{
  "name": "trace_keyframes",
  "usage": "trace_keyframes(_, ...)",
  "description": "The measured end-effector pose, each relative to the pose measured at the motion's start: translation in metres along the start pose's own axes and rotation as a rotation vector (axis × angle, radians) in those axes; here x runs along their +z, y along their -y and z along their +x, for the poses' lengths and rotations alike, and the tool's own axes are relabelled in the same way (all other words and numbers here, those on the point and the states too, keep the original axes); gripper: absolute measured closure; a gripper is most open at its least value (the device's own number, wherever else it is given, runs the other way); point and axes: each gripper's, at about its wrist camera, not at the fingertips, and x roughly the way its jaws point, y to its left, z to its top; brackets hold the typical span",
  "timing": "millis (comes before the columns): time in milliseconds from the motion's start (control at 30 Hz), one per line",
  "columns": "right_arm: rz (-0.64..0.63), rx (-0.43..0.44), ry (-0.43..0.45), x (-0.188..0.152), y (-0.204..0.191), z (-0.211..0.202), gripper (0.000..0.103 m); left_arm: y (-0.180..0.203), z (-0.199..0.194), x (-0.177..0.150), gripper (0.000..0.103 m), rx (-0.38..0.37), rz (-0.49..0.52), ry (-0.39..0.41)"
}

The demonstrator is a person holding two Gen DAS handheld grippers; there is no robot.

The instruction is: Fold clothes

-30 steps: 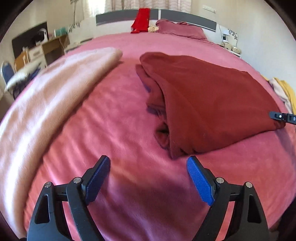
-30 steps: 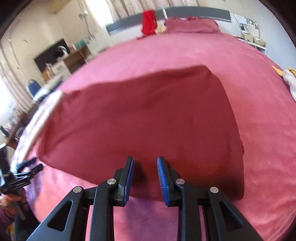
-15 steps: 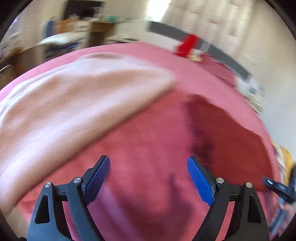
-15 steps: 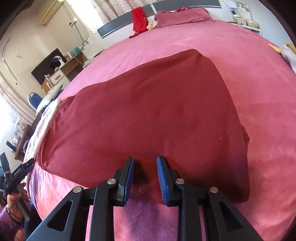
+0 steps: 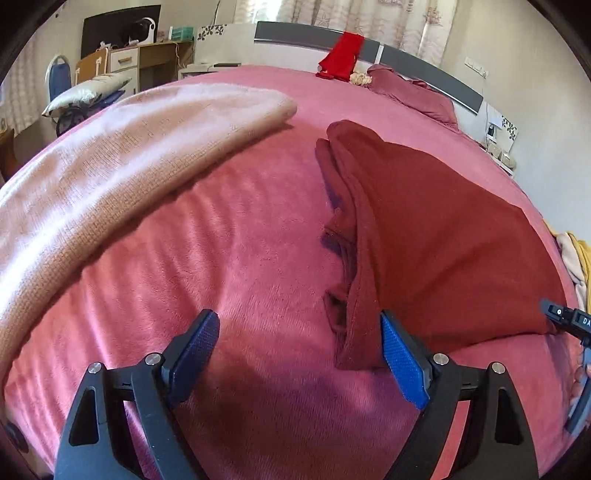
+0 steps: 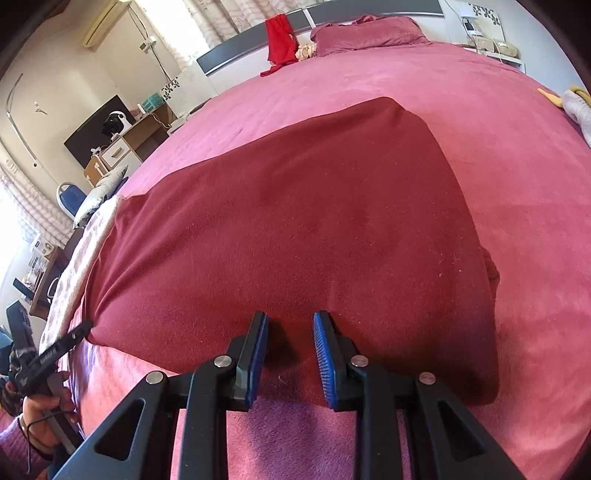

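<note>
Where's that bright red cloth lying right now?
In both wrist views the bright red cloth hangs over the grey headboard at the bed's far end, beside the dark pink pillow.

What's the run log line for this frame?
task: fold clothes | left gripper: open, near garment edge | right gripper: part open over garment | bed

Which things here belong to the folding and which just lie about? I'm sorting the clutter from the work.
Job:
maroon garment
left gripper
right gripper

Lying about:
pale pink blanket
red cloth on the headboard
pillow
</note>
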Motion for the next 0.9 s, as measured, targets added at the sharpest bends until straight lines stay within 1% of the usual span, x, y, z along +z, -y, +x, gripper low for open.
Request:
trace_keyframes(100,0.014,0.001,-0.003,0.001,0.001,0.0,0.078,-0.002,-0.005,0.005,0.015,-0.024,-0.056,-0.005)
trace_keyframes(200,0.016,0.006,-0.025,0.007,0.0,-0.005,0.078,-0.005,-0.032,0.017,0.014,0.011,-0.07,0.08)
trace_keyframes(267,0.019,-0.004,0.03,0.012,0.0,-0.021,0.077,-0.003,-0.032,0.047,0.014,0.003,-0.058,0.181)
trace_keyframes(300,0.03,0.0,0.066,0.012,0.002,-0.03,0.077,0.007,-0.039,0.053,0.014,-0.017,-0.037,0.229)
trace_keyframes(333,0.043,0.004,0.102,0.012,0.005,-0.038,0.077,0.015,-0.043,0.054,0.014,-0.04,-0.015,0.244)
trace_keyframes(367,0.052,0.028,0.107,0.012,0.009,-0.04,0.077,0.025,-0.04,0.056,0.014,-0.067,0.019,0.243)
trace_keyframes(400,0.061,0.055,0.106,0.012,0.014,-0.04,0.077,0.036,-0.031,0.057,0.014,-0.087,0.073,0.216)
trace_keyframes(433,0.07,0.083,0.105,0.012,0.018,-0.04,0.077,0.043,-0.018,0.057,0.014,-0.084,0.116,0.174)
trace_keyframes(467,0.079,0.11,0.104,0.012,0.023,-0.04,0.077,0.045,0.002,0.055,0.014,-0.038,0.146,0.113)
trace_keyframes(500,0.083,0.12,0.075,0.011,0.028,-0.034,0.077,0.046,0.021,0.054,0.014,0.011,0.171,0.05)
trace_keyframes(533,0.086,0.127,0.04,0.011,0.033,-0.027,0.078,0.037,0.041,0.051,0.013,0.076,0.159,-0.029)
trace_keyframes(567,0.114,0.107,0.028,0.01,0.042,-0.022,0.084,0.02,0.051,0.05,0.011,0.041,0.087,-0.074)
trace_keyframes(600,0.169,0.111,0.038,0.008,0.055,-0.021,0.089,0.01,0.05,0.055,0.011,-0.007,0.011,-0.049)
trace_keyframes(633,0.232,0.121,0.057,0.008,0.067,-0.024,0.091,0.003,0.043,0.059,0.01,-0.003,-0.037,-0.029)
trace_keyframes(700,0.286,0.106,0.104,0.015,0.078,-0.039,0.086,-0.003,0.032,0.072,0.01,0.035,-0.089,-0.007)
trace_keyframes(733,0.268,0.113,0.142,0.024,0.078,-0.047,0.074,0.0,0.027,0.078,0.01,0.009,-0.089,0.02)
trace_keyframes(767,0.241,0.122,0.181,0.034,0.077,-0.055,0.073,0.003,0.023,0.084,0.01,-0.016,-0.086,0.047)
trace_keyframes(800,0.216,0.141,0.188,0.046,0.074,-0.056,0.073,0.015,0.022,0.093,0.01,-0.025,-0.054,0.078)
trace_keyframes(833,0.191,0.161,0.188,0.057,0.071,-0.056,0.073,0.026,0.024,0.1,0.01,-0.034,-0.025,0.09)
trace_keyframes(900,0.126,0.213,0.132,0.088,0.062,-0.041,0.073,0.056,0.041,0.12,0.01,-0.078,0.053,0.093)
